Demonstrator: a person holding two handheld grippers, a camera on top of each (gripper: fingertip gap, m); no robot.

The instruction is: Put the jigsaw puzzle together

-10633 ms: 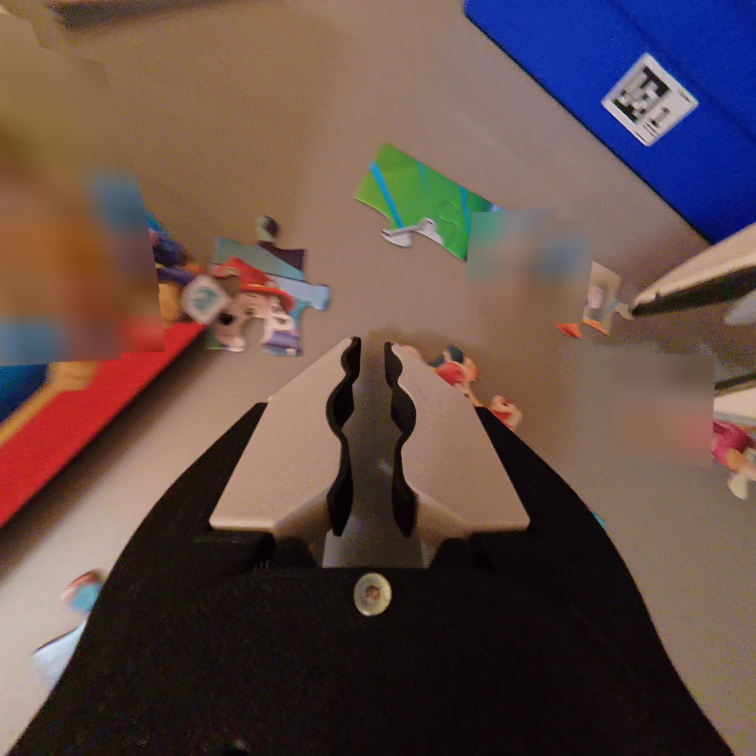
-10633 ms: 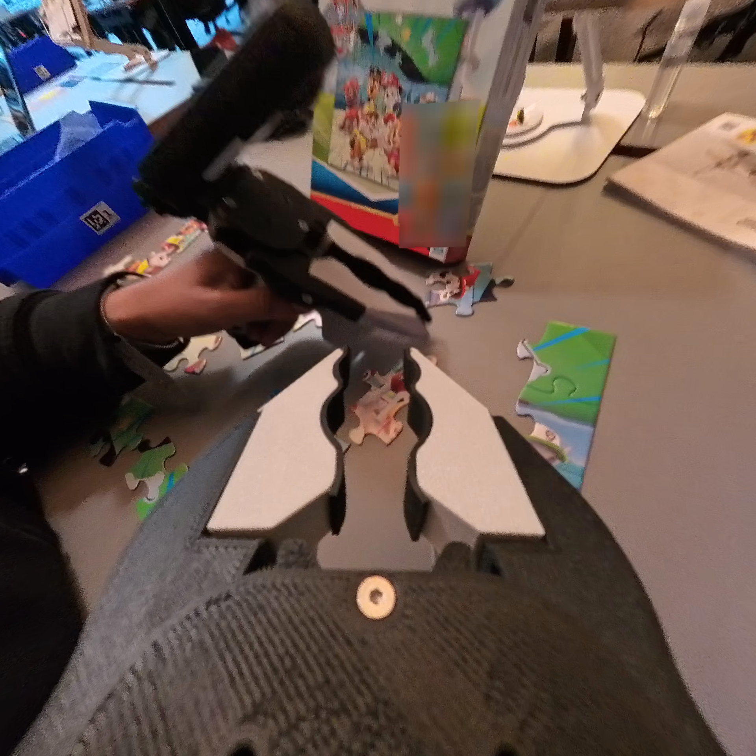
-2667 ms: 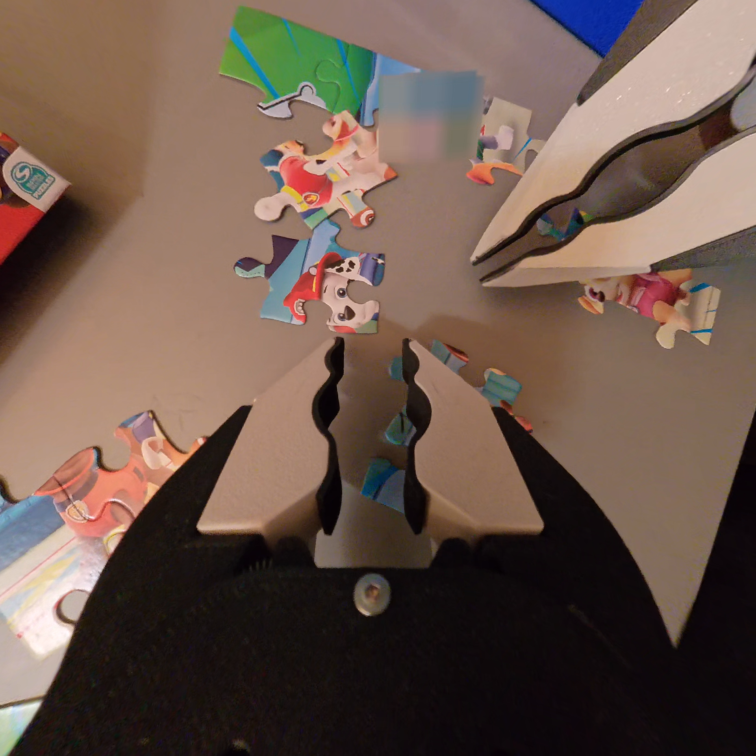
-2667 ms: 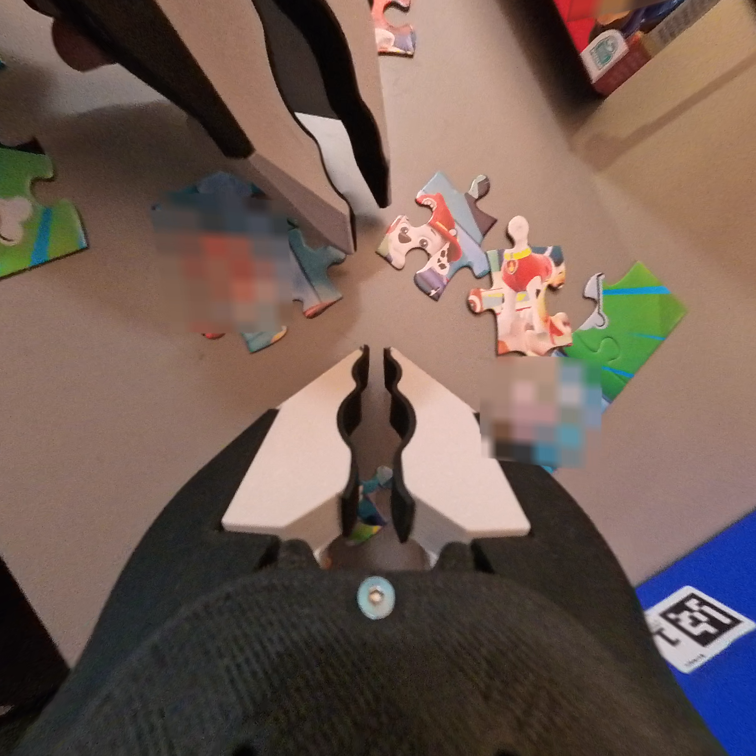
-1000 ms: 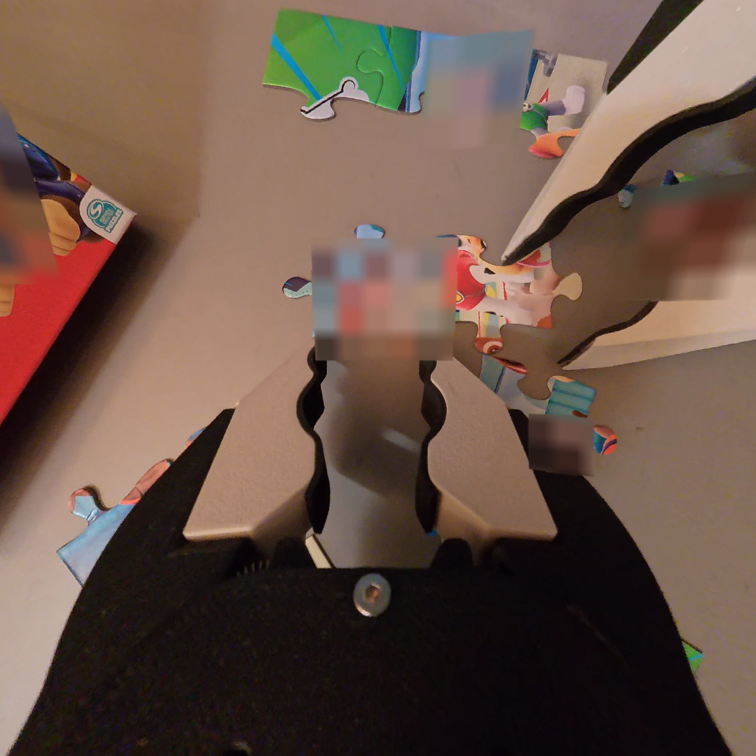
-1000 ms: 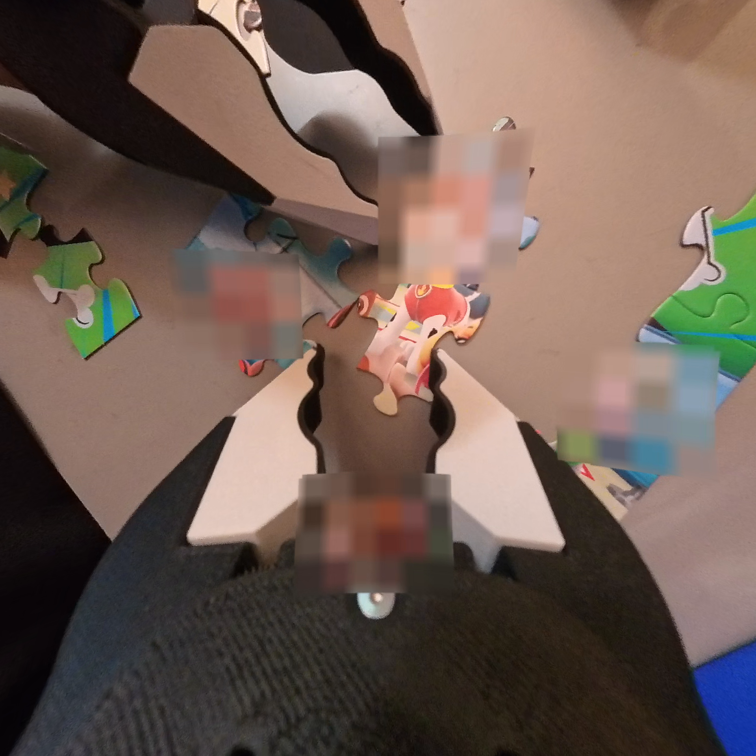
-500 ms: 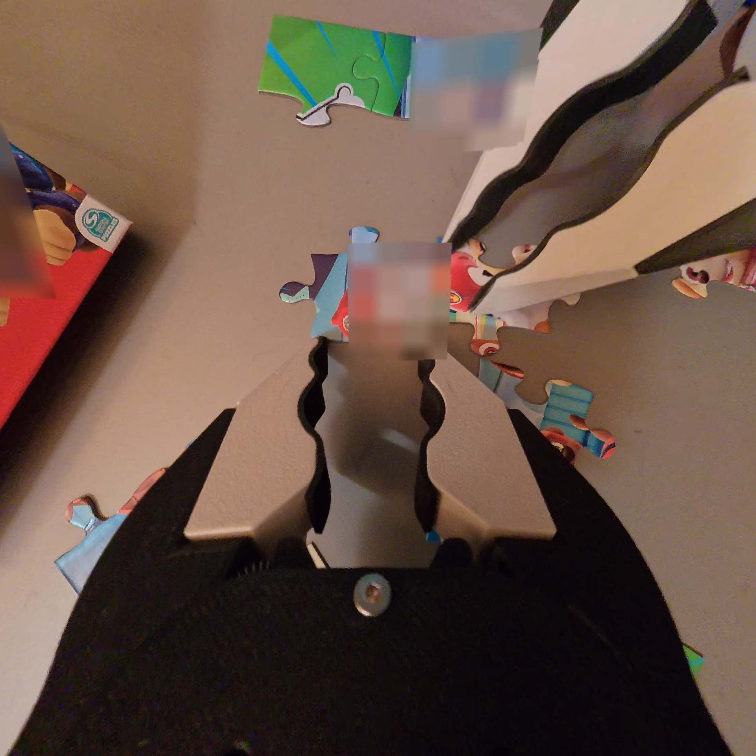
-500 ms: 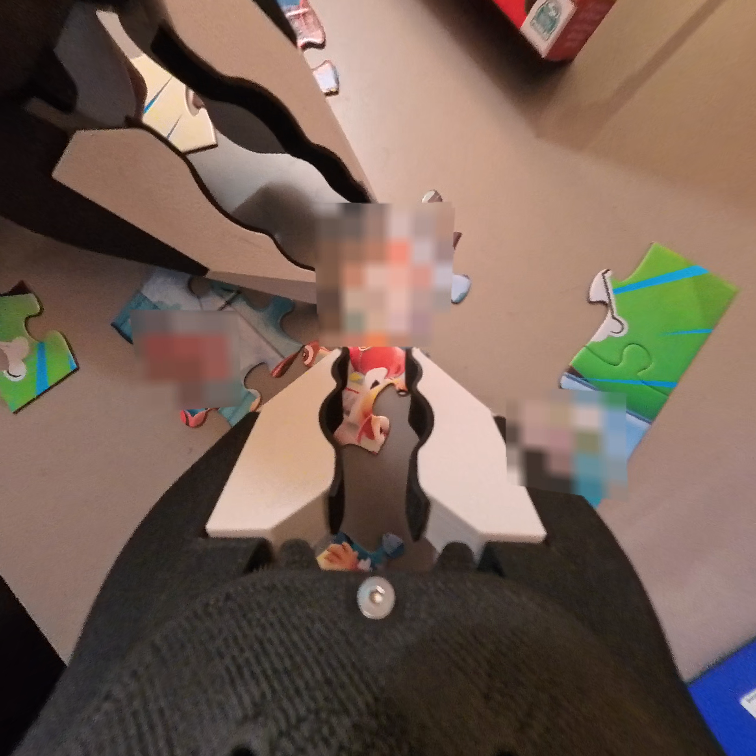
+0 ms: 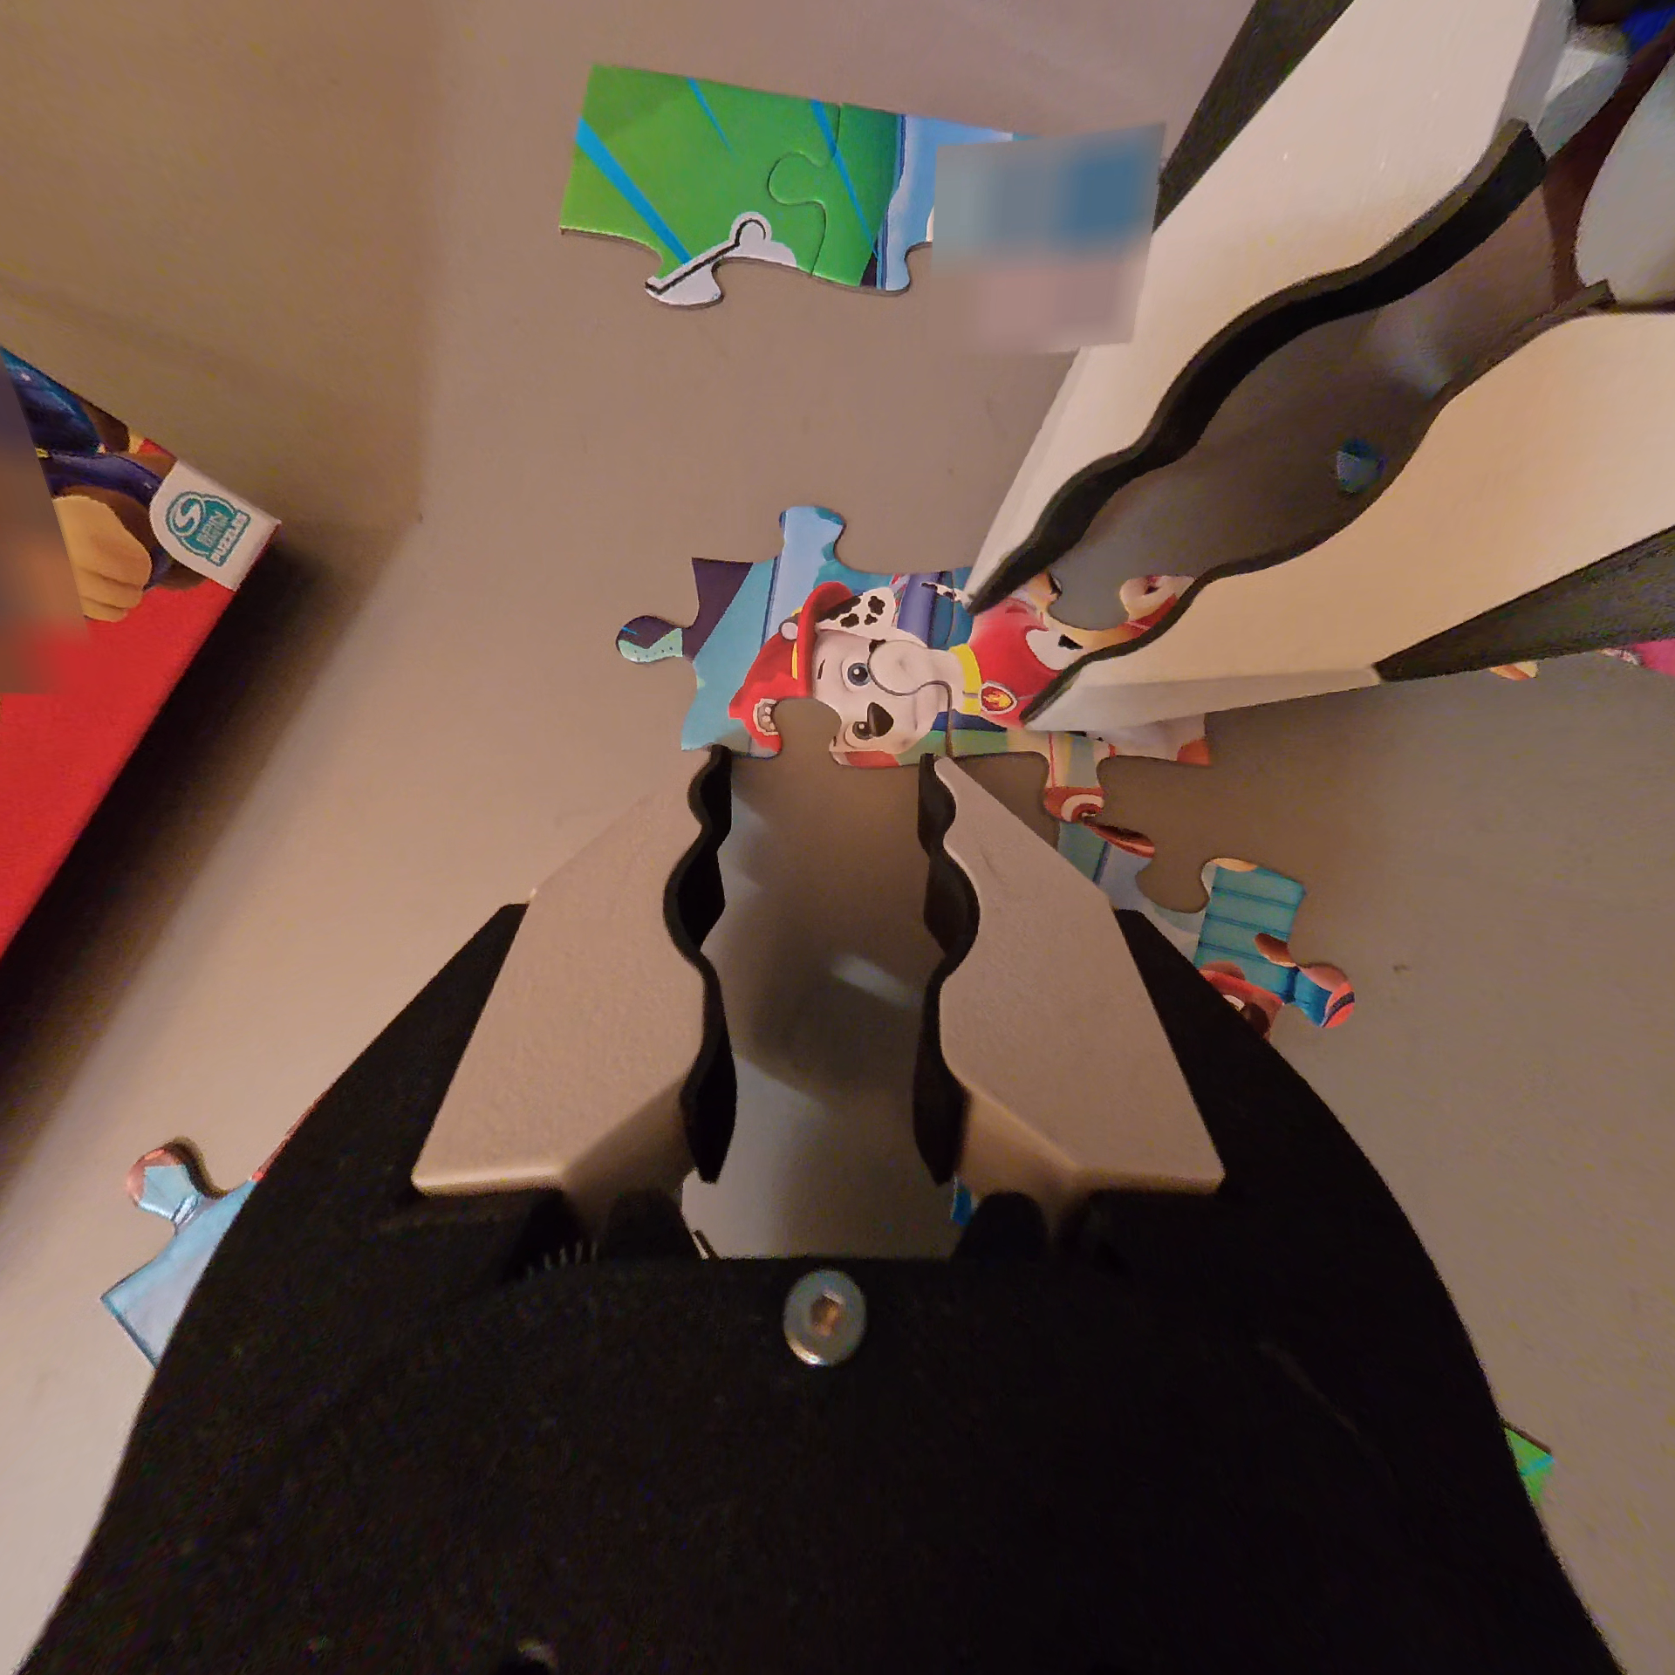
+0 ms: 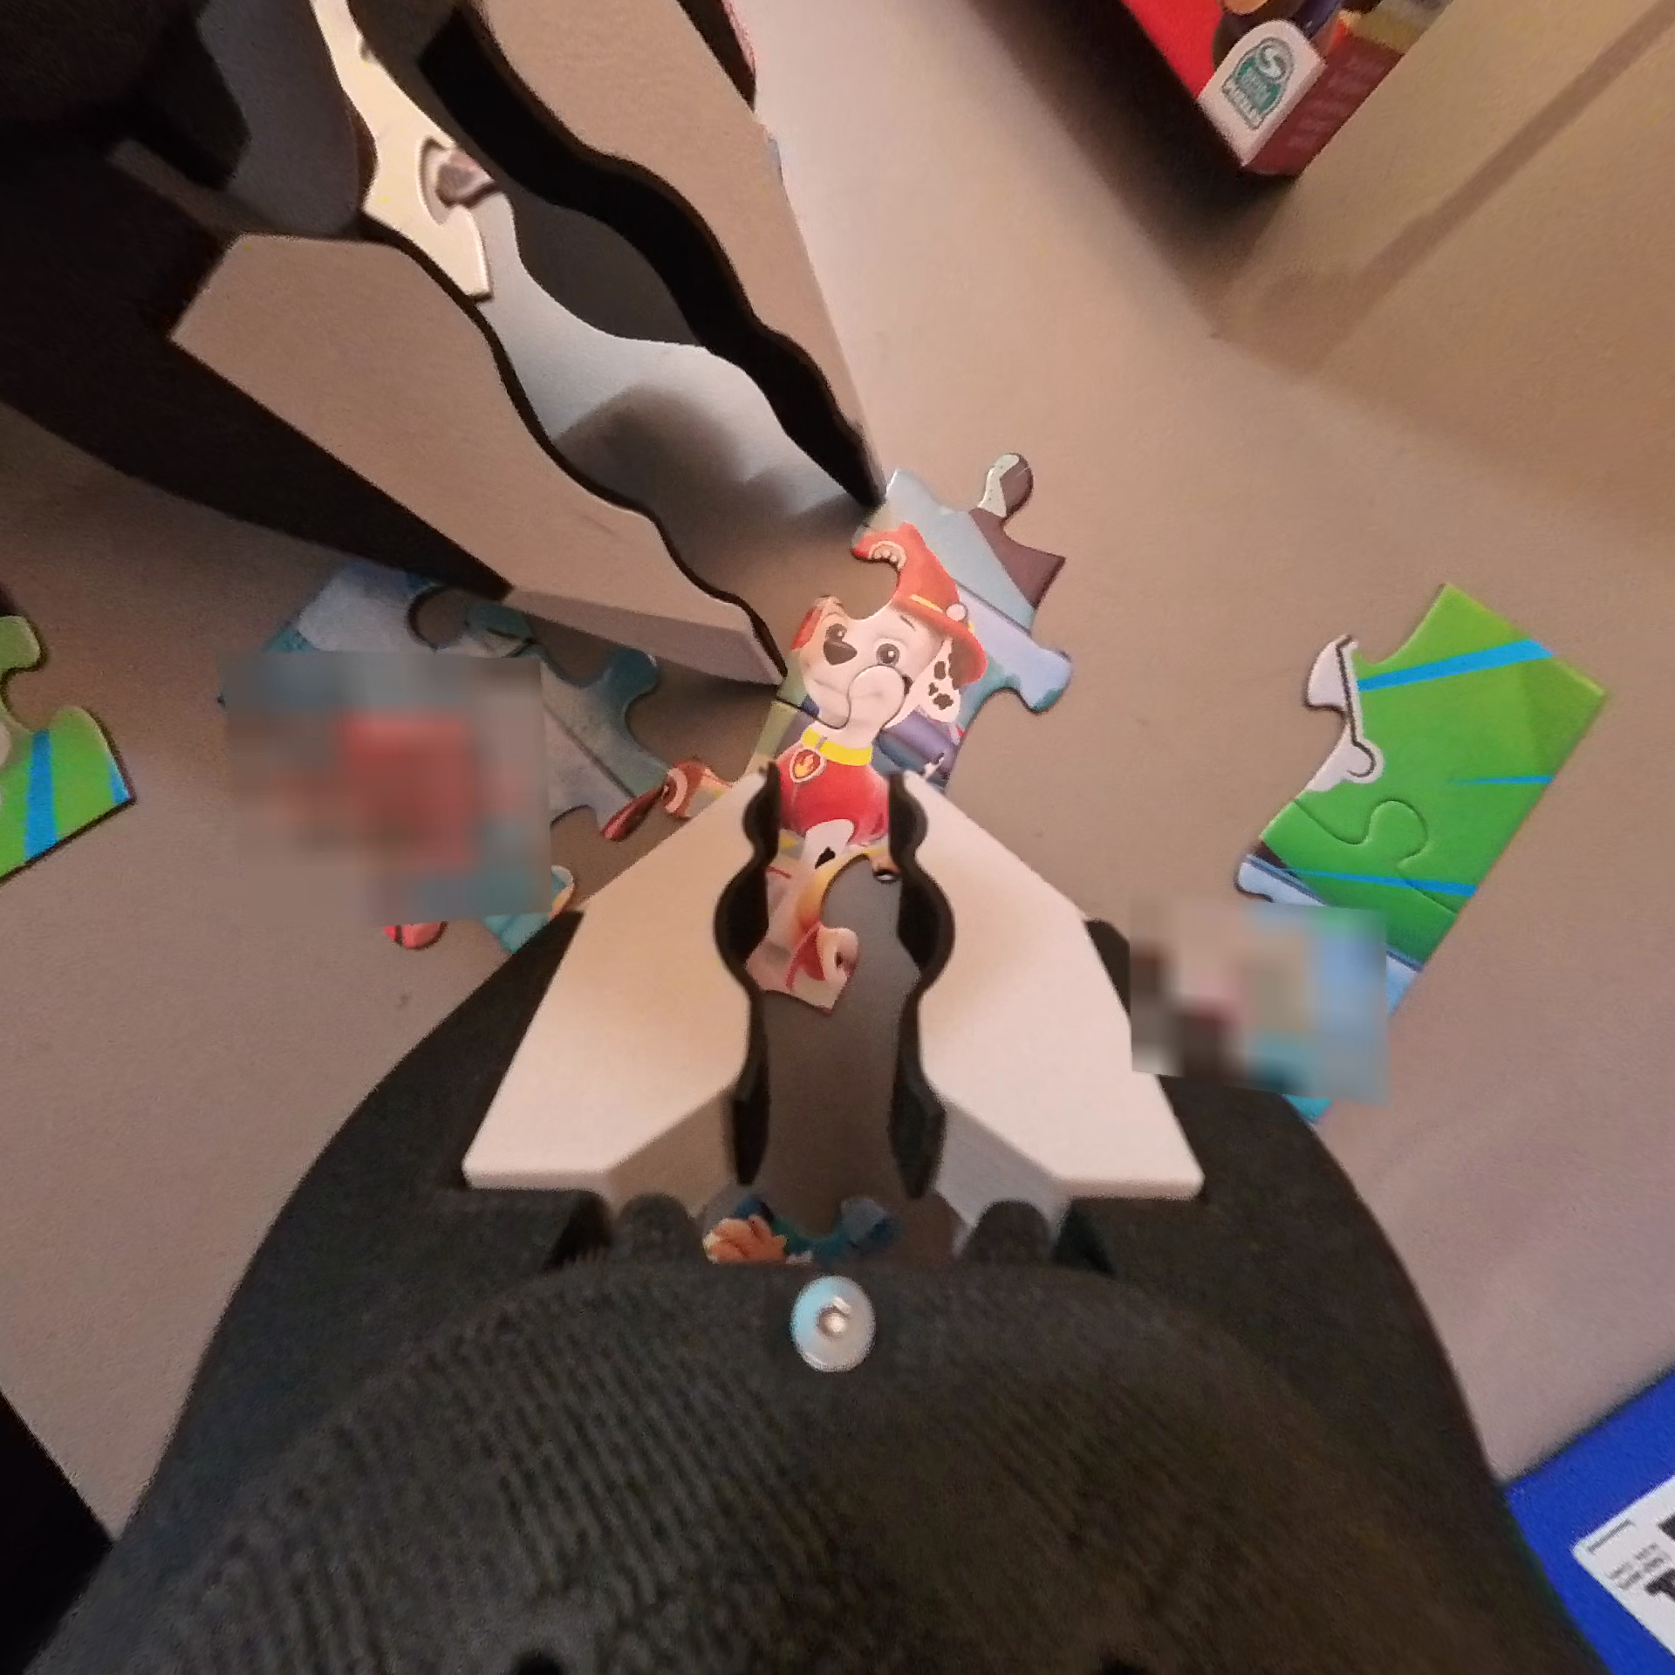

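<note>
A play or hobby desk indoors, more likely a lab or office than a home: a plain grey desk (image 9: 363,272) strewn with cartoon jigsaw pieces (image 9: 725,181), a red puzzle box (image 9: 109,653), and a blue bin with a printed marker label (image 10: 1622,1541).

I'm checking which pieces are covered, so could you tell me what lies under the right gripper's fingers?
Under the right gripper lies the red-suited dog body puzzle piece, flat on the tan table and joined to the dog-head piece. The fingers hide its side edges.
</note>
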